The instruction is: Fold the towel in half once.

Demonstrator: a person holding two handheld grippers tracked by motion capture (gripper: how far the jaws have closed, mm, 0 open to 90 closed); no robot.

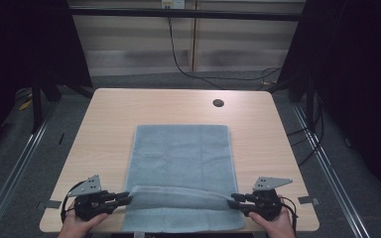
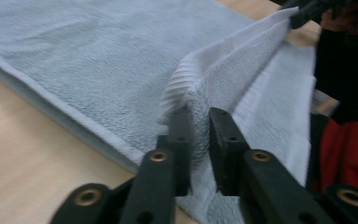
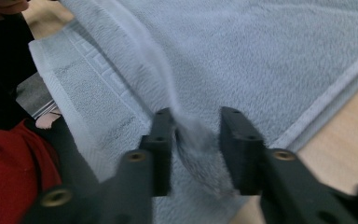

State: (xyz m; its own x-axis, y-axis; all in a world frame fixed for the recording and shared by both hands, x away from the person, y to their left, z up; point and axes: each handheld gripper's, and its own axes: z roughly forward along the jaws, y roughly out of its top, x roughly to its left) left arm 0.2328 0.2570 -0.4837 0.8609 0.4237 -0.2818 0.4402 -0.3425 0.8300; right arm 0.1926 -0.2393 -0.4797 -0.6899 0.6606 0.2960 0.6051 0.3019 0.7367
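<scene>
A light blue-grey towel lies flat on the wooden table, and its near edge is raised in a fold that runs between my two grippers. My left gripper is at the fold's left end. In the left gripper view its jaws stand close together with the towel's ribbed hem pinched between them. My right gripper is at the fold's right end. In the right gripper view its jaws stand apart. The blurred towel edge hangs loose between them, against the left jaw only.
A round cable hole sits near the table's far right. Bare wood flanks the towel on both sides. The person's hands hold the grippers at the near table edge, and red clothing shows close behind. Dark floor and rails surround the table.
</scene>
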